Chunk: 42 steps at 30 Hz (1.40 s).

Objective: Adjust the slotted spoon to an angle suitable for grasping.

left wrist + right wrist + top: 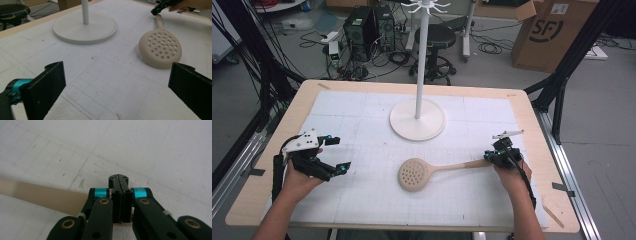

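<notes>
1. A beige slotted spoon (414,174) is seen in the lower middle of the high view, lying on the white gridded mat (362,115) with its round holed head to the left and its handle running to the right.
2. The right gripper (490,156) is placed at the right of the high view, at the end of the handle. In the right gripper view the jaws are pressed together, and the handle (42,195) passes under them from the left; they are clamped on the handle end.
3. The left gripper (338,155) is held at the lower left of the high view, well apart from the spoon. Its jaws are wide apart and nothing is between them.
4. In the left gripper view the spoon head (160,48) is shown at the right, near the right jaw.
5. A white stand (417,117) with a round base is located in the upper middle of the mat, just above the spoon.
</notes>
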Each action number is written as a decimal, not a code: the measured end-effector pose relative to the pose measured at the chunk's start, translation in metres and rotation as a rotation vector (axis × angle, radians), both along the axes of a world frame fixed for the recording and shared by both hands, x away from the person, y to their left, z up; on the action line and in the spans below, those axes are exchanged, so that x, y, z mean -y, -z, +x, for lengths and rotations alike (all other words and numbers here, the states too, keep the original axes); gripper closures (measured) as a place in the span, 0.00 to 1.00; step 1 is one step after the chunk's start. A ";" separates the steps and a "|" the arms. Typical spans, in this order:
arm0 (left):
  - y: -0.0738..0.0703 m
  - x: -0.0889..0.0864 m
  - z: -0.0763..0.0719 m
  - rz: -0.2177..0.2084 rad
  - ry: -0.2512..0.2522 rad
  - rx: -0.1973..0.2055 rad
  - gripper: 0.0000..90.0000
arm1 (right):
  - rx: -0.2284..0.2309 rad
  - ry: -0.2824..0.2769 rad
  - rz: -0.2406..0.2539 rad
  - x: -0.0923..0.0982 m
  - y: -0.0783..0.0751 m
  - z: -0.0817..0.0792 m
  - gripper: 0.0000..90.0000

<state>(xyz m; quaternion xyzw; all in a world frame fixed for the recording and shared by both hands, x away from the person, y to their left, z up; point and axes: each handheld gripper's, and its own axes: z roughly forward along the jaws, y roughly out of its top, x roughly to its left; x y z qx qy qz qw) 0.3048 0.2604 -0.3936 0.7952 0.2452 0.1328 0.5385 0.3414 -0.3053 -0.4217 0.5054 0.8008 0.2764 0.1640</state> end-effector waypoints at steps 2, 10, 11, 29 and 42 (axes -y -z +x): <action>0.000 0.000 0.000 0.001 0.002 0.000 0.02 | 0.002 -0.002 -0.002 0.001 0.000 -0.005 1.00; -0.001 0.001 -0.001 0.002 0.006 0.002 0.02 | 0.007 0.009 0.002 0.001 0.000 -0.022 1.00; -0.001 0.002 -0.002 0.001 0.005 0.003 0.02 | 0.008 0.010 0.006 0.001 0.001 -0.024 1.00; 0.001 0.006 -0.001 0.011 0.012 -0.003 0.02 | 0.033 -0.023 0.092 0.010 0.006 -0.037 0.96; -0.002 0.002 -0.001 0.001 0.012 0.008 0.02 | 0.157 -0.146 0.144 0.003 -0.016 -0.048 0.79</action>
